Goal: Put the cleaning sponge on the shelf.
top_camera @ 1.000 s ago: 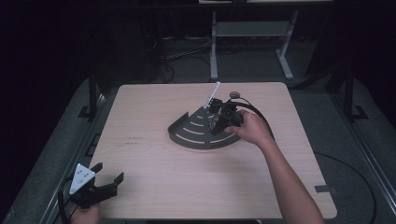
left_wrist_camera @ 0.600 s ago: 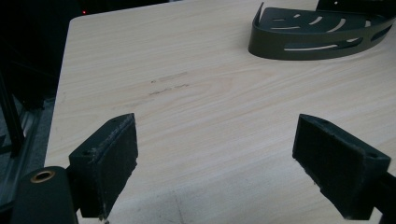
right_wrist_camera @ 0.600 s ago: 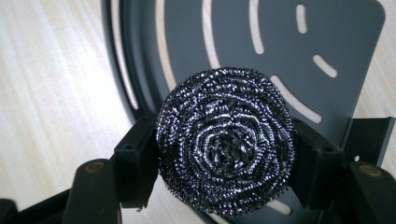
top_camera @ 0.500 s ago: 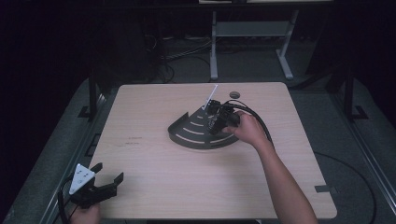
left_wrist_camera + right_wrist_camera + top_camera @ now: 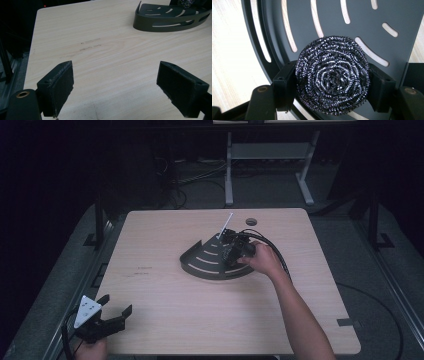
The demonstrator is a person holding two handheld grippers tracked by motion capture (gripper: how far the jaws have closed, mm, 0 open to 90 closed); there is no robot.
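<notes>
At the lower left of the high view my left gripper [image 5: 107, 316] sits idle near the desk [image 5: 165, 320] corner, its fingers [image 5: 56, 87] spread wide on nothing, close to the left edge. Between it and the dark slotted rack [image 5: 210, 262] at frame centre lies a broad bare stretch of wood, plenty of room to move. Further right, my right gripper [image 5: 231, 251] has its fingers [image 5: 284, 87] clamped on the steel wool scourer [image 5: 333, 75], poised just over the rack's slotted floor. I judge the carry nearly done; lowering and letting go remain. The rack's raised rim curves close at the left of the right gripper view.
</notes>
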